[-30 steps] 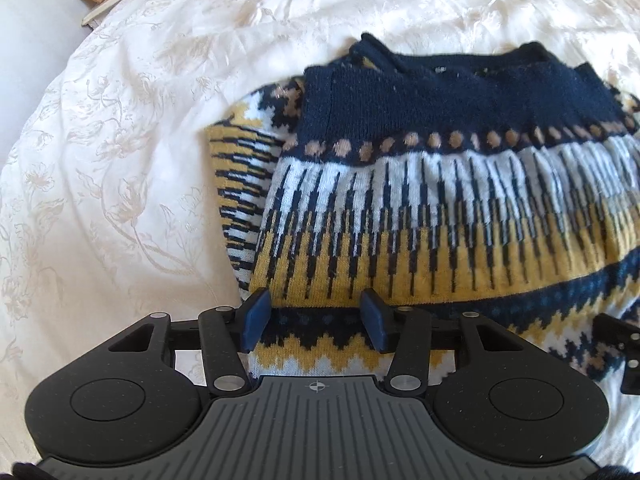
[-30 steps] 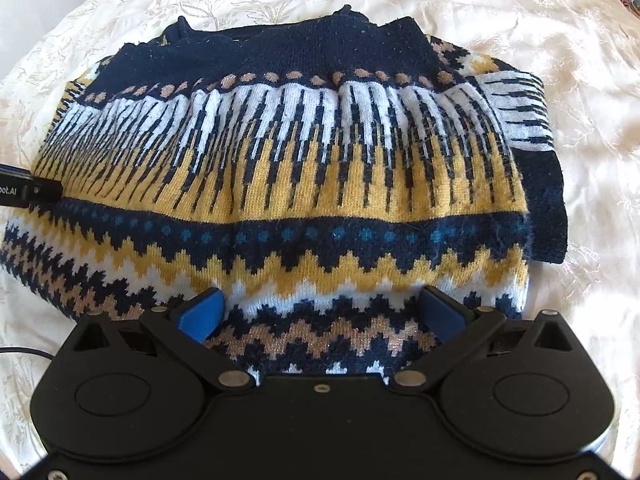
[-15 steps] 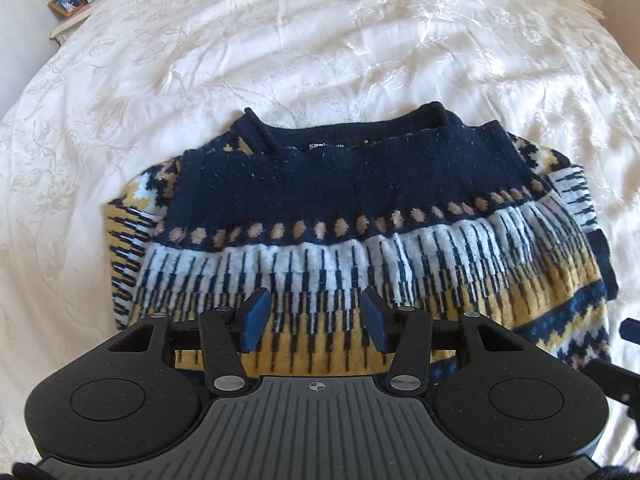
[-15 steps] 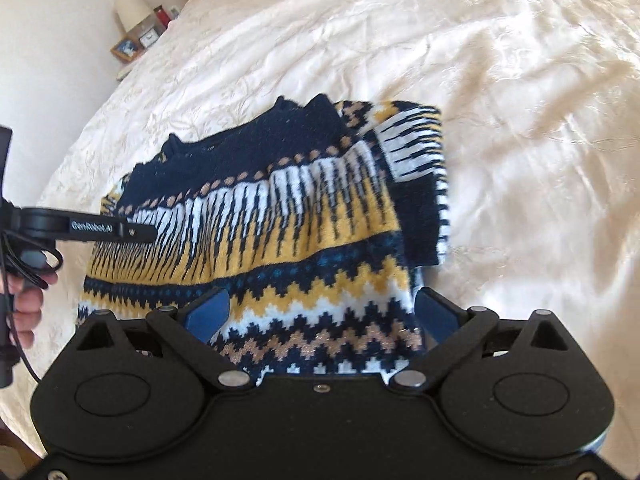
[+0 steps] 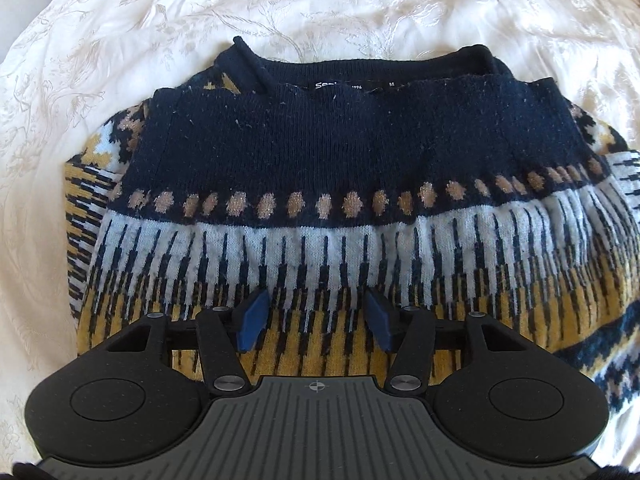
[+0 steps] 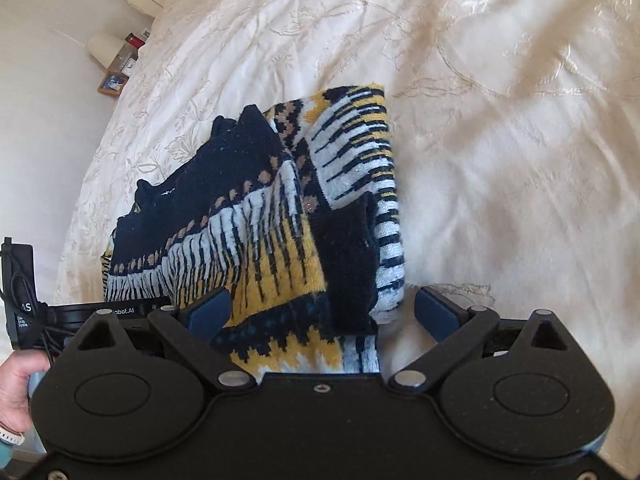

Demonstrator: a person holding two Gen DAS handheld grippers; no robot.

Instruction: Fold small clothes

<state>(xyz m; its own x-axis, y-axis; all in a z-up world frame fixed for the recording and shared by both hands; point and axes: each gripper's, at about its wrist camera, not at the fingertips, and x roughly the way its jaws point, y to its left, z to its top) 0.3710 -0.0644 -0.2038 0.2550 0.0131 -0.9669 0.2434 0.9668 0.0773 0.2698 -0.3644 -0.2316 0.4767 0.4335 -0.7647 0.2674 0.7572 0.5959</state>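
A navy, white and mustard patterned sweater (image 5: 320,160) lies folded on the white bedspread (image 5: 120,40), collar and label (image 5: 352,80) at the far side. My left gripper (image 5: 316,318) hovers open over its yellow and white striped band, with nothing between the fingers. In the right wrist view the sweater (image 6: 256,232) runs away to the left, a striped sleeve (image 6: 360,152) folded in along its right edge. My right gripper (image 6: 320,312) is open wide and straddles that near right corner without clamping it.
The embroidered bedspread (image 6: 500,160) spreads out to the right and beyond the sweater. A bedside shelf with small items (image 6: 116,64) stands at the far left by the wall. A person's hand (image 6: 16,380) holds the left gripper's black housing (image 6: 24,280) at the left edge.
My left gripper went from the hem to over the striped band, nearer the collar. My right gripper swung from facing the hem to the sweater's right corner. Both stayed open.
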